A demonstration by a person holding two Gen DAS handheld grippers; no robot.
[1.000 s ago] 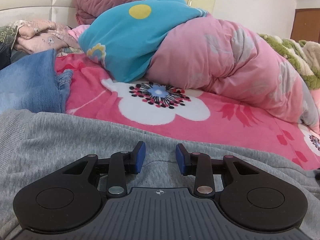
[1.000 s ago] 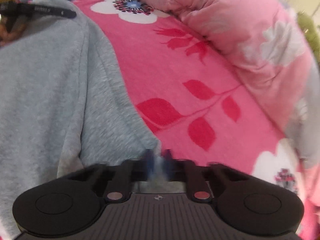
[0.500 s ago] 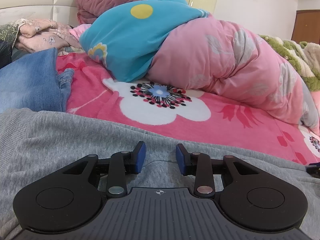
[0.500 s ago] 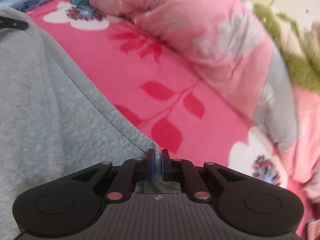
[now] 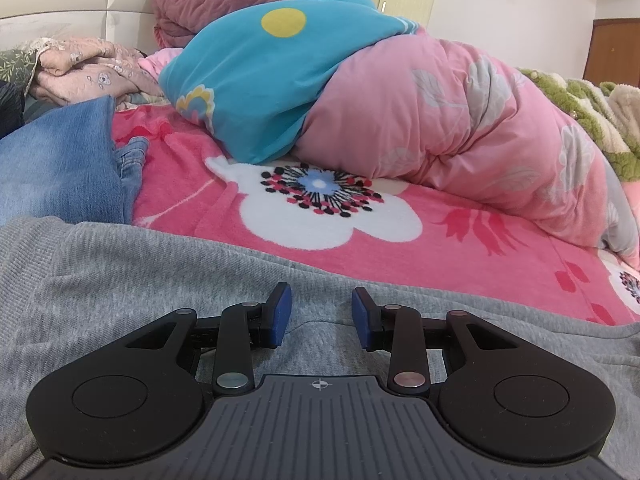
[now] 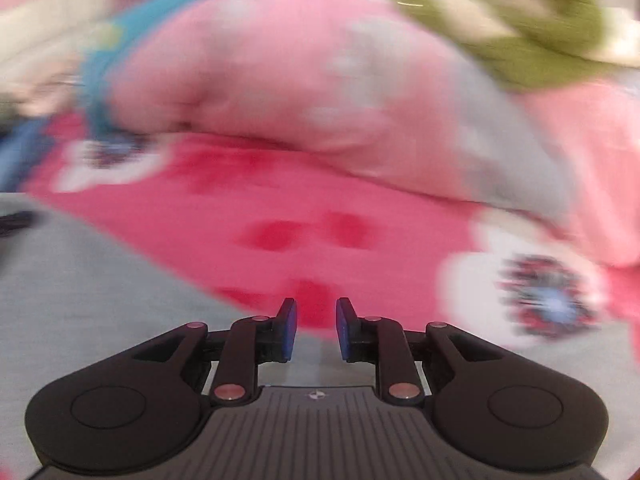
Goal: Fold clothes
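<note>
across the bottom of the left wrist frame my left gripper [image 5: 319,312] sat low over the grey sweater [image 5: 120,276], its blue pads [image 5: 282,314] spread apart with nothing between them. beyond lay the pink floral blanket [image 5: 460,256], jeans [image 5: 60,168] at the left edge and a pink duvet [image 5: 460,120] upper right. my right gripper [image 6: 316,328] was parted too, empty, in a blurred frame, the sweater [image 6: 100,300] at lower left.

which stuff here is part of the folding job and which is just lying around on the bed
Part of the job:
- grey knit sweatshirt
- left gripper, open
- right gripper, open

Just lying about:
- blue denim jeans
- pink floral quilt
- turquoise flowered duvet
- green fleece blanket
</note>
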